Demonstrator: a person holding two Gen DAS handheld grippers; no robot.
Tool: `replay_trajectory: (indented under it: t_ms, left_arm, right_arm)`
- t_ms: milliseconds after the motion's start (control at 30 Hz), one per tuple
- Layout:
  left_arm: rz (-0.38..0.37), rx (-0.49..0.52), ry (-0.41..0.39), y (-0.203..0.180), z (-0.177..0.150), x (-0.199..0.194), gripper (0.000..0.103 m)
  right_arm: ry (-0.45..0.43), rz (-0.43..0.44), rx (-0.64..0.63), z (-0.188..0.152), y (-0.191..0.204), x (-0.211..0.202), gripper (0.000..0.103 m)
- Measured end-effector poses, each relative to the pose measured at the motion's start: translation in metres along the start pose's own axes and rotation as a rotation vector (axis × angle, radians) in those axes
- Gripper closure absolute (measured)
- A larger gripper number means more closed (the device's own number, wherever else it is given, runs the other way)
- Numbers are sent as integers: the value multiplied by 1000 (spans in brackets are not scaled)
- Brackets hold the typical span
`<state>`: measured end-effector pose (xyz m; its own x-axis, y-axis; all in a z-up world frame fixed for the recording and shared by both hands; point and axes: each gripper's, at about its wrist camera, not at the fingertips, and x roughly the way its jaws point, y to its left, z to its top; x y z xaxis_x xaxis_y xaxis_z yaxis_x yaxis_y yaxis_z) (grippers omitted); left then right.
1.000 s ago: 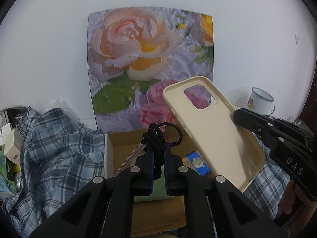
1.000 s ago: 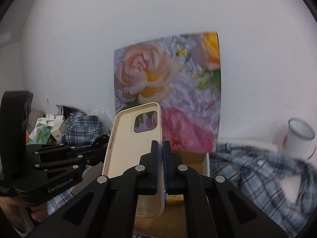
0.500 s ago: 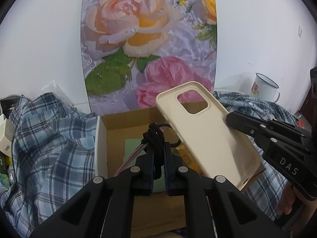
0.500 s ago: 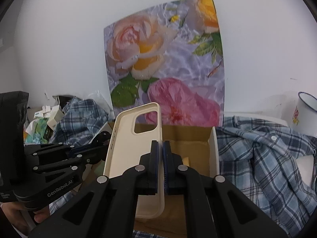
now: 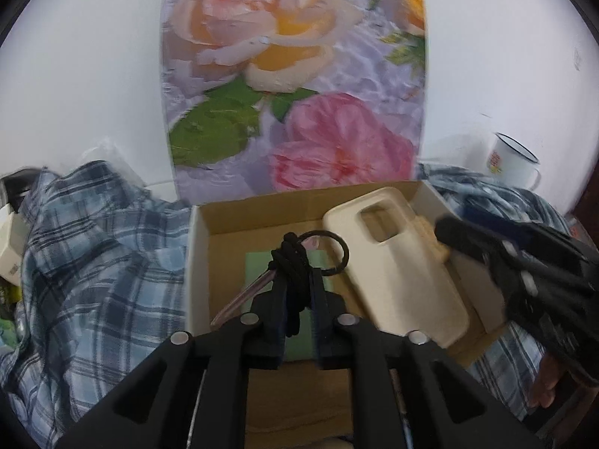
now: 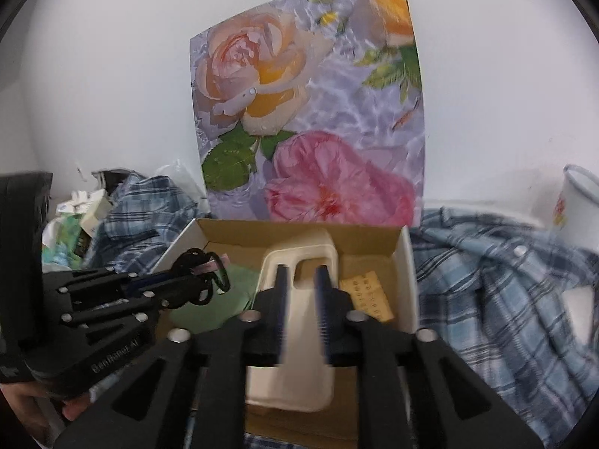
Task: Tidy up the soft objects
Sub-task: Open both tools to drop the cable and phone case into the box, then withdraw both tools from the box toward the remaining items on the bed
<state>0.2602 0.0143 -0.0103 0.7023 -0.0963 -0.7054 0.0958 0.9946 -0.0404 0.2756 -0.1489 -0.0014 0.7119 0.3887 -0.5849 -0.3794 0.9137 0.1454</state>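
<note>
In the left wrist view, the left gripper (image 5: 299,303) hangs over an open cardboard box (image 5: 198,262); its fingers have just been opening and stand a little apart, with a knotted black cord and ring (image 5: 295,262) still between them above a green cloth (image 5: 258,265), while a cream phone case (image 5: 397,265) lies in the box's right half. In the right wrist view, the right gripper (image 6: 301,299) has also just been parting its fingers, and the case sits loose between them, inside the box. Judging by this, both items are nearly delivered; a crumpled plaid shirt (image 6: 498,280) still lies around the box, unsorted.
</note>
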Motion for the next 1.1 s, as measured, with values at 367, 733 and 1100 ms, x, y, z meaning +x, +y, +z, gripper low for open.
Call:
replay_trajectory:
  t_ms: [367, 733, 1100]
  left_arm:
    - [82, -39, -100, 8, 7, -13, 0]
    - [76, -46, -116, 12, 6, -25, 0]
    - [73, -56, -191, 17, 17, -60, 0]
  right_arm:
    - [-77, 4, 48, 5, -5, -15, 1]
    - [-84, 30, 54, 7, -6, -18, 0]
    - [-141, 16, -35, 31, 11, -54, 0]
